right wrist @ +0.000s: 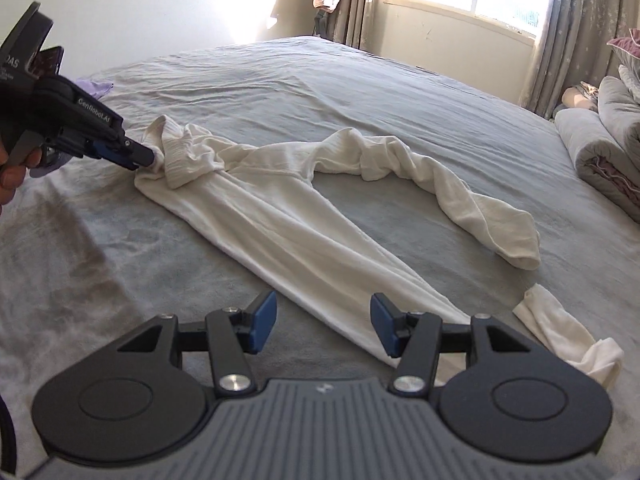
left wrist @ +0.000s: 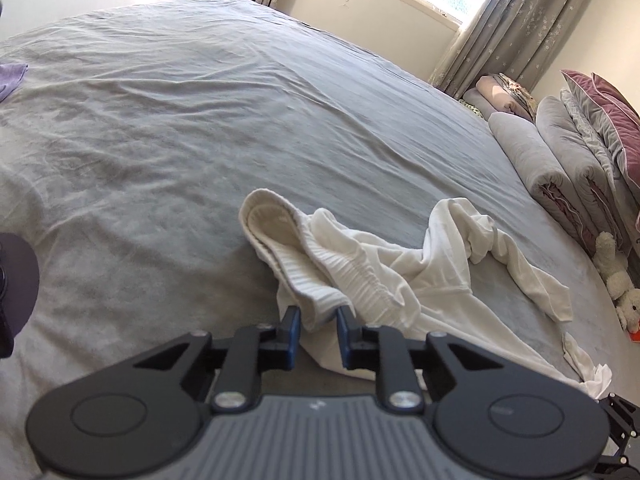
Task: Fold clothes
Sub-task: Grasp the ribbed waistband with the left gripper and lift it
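A pair of white trousers point(right wrist: 280, 216) lies stretched across the grey bed sheet point(right wrist: 360, 92), one leg straight and the other curved off to the right. My left gripper point(right wrist: 146, 157) is shut on the ribbed waistband at the far left end, held by a hand point(right wrist: 12, 176). In the left wrist view the waistband point(left wrist: 320, 300) bunches up between the blue pads of that gripper point(left wrist: 317, 326). My right gripper point(right wrist: 324, 324) stands open low over the straight leg near its hem. The cloth passes under and between its fingers, and the pads do not press on it.
Rolled grey and pink bedding point(left wrist: 532, 160) and pillows line the right side of the bed point(right wrist: 592, 148). A purple cloth point(right wrist: 96, 86) lies at the far left edge. A white plush toy point(left wrist: 616, 276) sits beside the bedding. Curtains and a window stand behind.
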Available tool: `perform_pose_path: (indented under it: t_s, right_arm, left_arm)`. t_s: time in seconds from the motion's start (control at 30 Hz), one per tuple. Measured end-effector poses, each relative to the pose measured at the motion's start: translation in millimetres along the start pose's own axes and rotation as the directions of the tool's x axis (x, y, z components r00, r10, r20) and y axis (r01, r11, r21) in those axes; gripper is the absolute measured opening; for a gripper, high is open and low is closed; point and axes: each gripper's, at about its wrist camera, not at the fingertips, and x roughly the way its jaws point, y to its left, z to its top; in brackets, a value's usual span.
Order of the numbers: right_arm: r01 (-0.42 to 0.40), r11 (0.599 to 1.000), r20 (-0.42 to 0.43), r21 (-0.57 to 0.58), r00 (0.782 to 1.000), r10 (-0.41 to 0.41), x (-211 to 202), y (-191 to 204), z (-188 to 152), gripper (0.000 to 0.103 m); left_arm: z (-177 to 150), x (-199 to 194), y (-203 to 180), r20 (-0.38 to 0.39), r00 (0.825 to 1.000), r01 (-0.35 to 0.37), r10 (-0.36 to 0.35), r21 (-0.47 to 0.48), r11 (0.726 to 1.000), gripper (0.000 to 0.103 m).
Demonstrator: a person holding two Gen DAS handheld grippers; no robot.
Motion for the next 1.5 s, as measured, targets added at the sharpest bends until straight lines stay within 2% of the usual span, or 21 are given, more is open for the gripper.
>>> perform_pose_path:
  t_s: [0.07,0.1,0.17,0.2,0.23,0.33,0.67,0.9,1.17,1.33,1.43,1.5]
  right_arm:
    - [0.036,0.999,-0.006,-0.025,0.999,-0.036,7,3,-4,0.055]
    - [0.047,0.998,0.000,-0.030,0.999,-0.047,10,3,-6,0.050]
    - [0.063,0.997,0.005,-0.040,0.998,-0.062,12,2,-7,0.032]
    - [0.072,0.996,0.006,-0.046,0.997,-0.071,12,2,-6,0.015]
    - [0.082,0.995,0.006,-0.053,0.997,-0.082,13,2,-5,0.004]
    - [0.097,0.992,0.025,-0.077,0.995,-0.095,5,-3,0,0.001]
    - [0.057,0.993,0.108,-0.108,0.993,-0.045,-37,-20,12,0.000]
    - [-0.024,0.989,0.085,-0.144,0.996,0.037,-57,-15,-6,0.000]
    - [-0.066,0.994,0.112,-0.093,0.991,0.076,-82,-31,-11,0.000]
    - [-0.116,0.989,0.093,-0.095,0.988,0.125,-89,-35,-16,0.000]
    - [-0.128,0.986,0.046,-0.106,0.990,0.134,-81,-33,-22,0.000]
    - [-0.124,0.988,0.014,-0.094,0.992,0.126,-73,-33,-24,0.000]
  left_arm:
    - [0,0,2,-0.005,1.000,-0.008,0.008,0.001,1.000,0.015]
    - [0,0,4,-0.008,1.000,-0.009,0.009,-0.002,1.000,0.013]
    - [0,-1,7,-0.012,1.000,-0.012,0.012,-0.003,1.000,0.011]
    - [0,-2,8,-0.013,1.000,-0.011,0.011,-0.004,1.000,0.011]
    - [0,-3,10,-0.015,1.000,-0.010,0.009,-0.004,1.000,0.011]
    - [0,-7,16,-0.022,1.000,-0.003,0.003,-0.001,1.000,0.010]
    - [-6,-25,47,-0.082,0.994,0.070,-0.074,-0.050,0.996,0.006]
    - [-16,-43,65,-0.121,0.985,0.118,-0.125,-0.056,0.991,0.005]
    - [-15,-79,94,-0.088,0.983,0.151,-0.160,-0.104,0.983,0.004]
    - [-16,-79,94,-0.143,0.982,0.115,-0.120,-0.044,0.992,0.004]
    - [-22,-71,84,-0.185,0.981,0.061,-0.053,0.040,0.997,0.005]
    - [-25,-67,77,-0.183,0.983,0.023,-0.005,0.098,0.995,0.006]
